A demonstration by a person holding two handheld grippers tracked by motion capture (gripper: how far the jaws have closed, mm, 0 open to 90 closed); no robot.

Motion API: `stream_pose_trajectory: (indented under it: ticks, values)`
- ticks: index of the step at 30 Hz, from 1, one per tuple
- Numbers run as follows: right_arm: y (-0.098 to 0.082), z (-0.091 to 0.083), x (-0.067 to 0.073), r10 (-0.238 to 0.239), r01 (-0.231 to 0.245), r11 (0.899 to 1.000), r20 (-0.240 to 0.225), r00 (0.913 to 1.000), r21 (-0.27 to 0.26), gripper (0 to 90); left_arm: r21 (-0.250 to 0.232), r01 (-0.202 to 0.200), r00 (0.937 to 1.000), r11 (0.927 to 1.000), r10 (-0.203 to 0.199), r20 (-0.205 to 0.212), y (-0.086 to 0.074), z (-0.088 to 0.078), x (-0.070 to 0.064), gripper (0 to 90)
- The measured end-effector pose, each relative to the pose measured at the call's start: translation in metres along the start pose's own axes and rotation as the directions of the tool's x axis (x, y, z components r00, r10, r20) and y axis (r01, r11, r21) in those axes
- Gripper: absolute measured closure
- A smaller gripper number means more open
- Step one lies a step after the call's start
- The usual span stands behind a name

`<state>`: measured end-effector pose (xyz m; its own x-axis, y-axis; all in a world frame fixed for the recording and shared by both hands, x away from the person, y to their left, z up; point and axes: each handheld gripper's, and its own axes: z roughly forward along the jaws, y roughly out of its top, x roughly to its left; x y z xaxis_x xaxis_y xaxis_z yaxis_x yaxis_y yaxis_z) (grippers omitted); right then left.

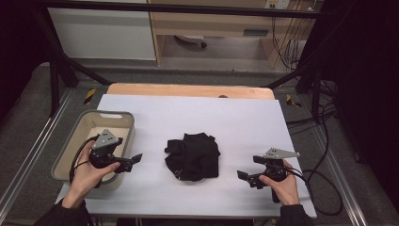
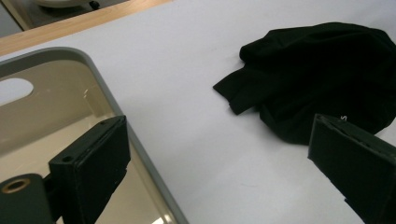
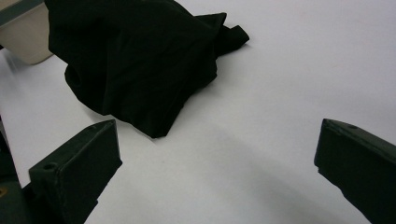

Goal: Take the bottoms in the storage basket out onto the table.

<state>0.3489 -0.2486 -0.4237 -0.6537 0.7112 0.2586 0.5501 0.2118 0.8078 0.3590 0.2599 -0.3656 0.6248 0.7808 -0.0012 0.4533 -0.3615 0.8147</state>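
While both jaws gape empty, the black cloth (image 1: 193, 156) lies midway: at three o'clock from the left gripper (image 1: 136, 159), nine o'clock from the right gripper (image 1: 243, 176)

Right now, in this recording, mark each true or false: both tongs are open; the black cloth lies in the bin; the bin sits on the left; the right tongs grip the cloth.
1. Both the left tongs and right tongs are open: true.
2. The black cloth lies in the bin: false, it lies on the white table.
3. The bin sits on the left: true.
4. The right tongs grip the cloth: false, they hold nothing.
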Motion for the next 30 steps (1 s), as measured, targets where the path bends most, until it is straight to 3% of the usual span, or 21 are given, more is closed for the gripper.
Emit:
stream_pose_trajectory:
  ticks: [17, 30]
  values:
    - [0.0, -0.001, 0.0, 0.004, -0.004, 1.0, 0.001, 1.0, -0.003, 0.9, 0.02, 0.038, 0.9987, 0.9991, -0.037, -0.033, -0.025, -0.008, 0.014, 5.3]
    - [0.0, -0.001, 0.0, 0.004, -0.004, 1.0, 0.0, 1.0, -0.006, 0.8, 0.024, 0.039, 0.9986, 0.999, -0.038, -0.038, -0.032, -0.006, 0.017, 5.3]
